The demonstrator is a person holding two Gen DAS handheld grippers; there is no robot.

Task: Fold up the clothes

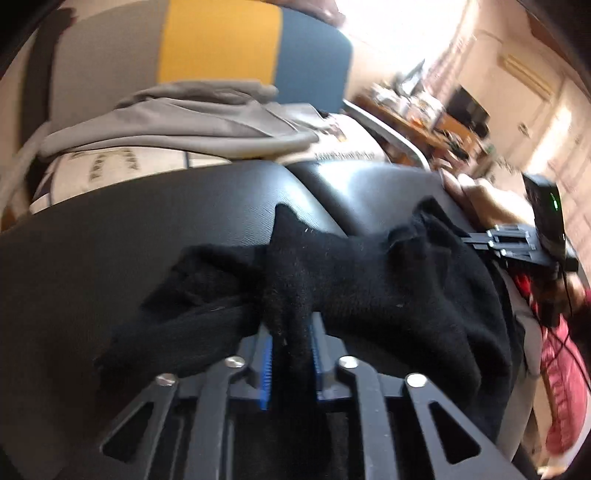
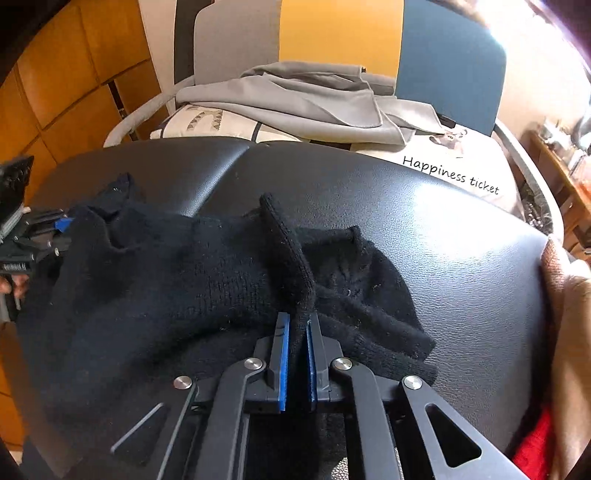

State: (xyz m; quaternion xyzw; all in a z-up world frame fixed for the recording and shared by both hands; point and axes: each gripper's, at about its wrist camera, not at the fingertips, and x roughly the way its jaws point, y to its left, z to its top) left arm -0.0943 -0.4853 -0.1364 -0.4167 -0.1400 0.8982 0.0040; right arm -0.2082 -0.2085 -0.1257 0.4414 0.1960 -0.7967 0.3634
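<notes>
A black knitted garment lies bunched on a black leather seat. My left gripper is shut on a fold of it, pinched between the blue pads. In the right wrist view the same black garment spreads over the leather seat, and my right gripper is shut on a raised ridge of the knit. The right gripper also shows at the right edge of the left wrist view, and the left gripper at the left edge of the right wrist view.
A grey garment lies on a printed cushion behind the seat, against a grey, yellow and blue chair back. Wooden panels stand at the left. A tan cloth and red fabric lie at the right.
</notes>
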